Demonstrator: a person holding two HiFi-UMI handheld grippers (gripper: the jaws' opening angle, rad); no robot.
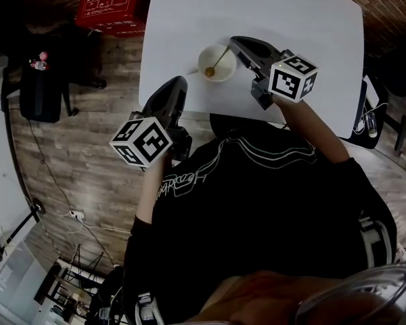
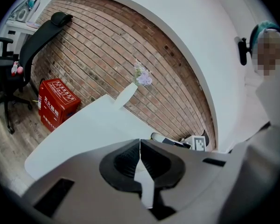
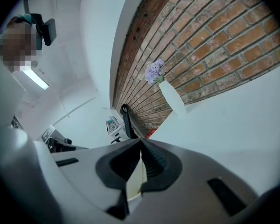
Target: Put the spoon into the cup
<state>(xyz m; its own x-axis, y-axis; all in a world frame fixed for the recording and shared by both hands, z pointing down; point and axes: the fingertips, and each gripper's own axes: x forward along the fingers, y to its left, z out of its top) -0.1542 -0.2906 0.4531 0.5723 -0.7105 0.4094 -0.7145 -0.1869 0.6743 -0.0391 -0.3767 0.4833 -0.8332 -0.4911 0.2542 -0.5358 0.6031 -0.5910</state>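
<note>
Grey jaws on the right gripper [image 1: 235,42] are pinched together with nothing held, tips just beside the cup [image 1: 202,57]. Left gripper [image 1: 181,80] is closed and empty too, parked near the table [image 1: 291,19] edge. The spoon [image 1: 218,61] is seen leaning inside the cup, so the job looks done. The right gripper is best backed off straight and slow so the rim isn't clipped.

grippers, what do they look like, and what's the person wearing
The left gripper and the right gripper both have dark, glossy bodies that taper toward the jaws. Each carries a white cube printed with black square markers. Seen close, the shells are grey with black ribbed pads. The person wears a black top with white outline lettering.
</note>
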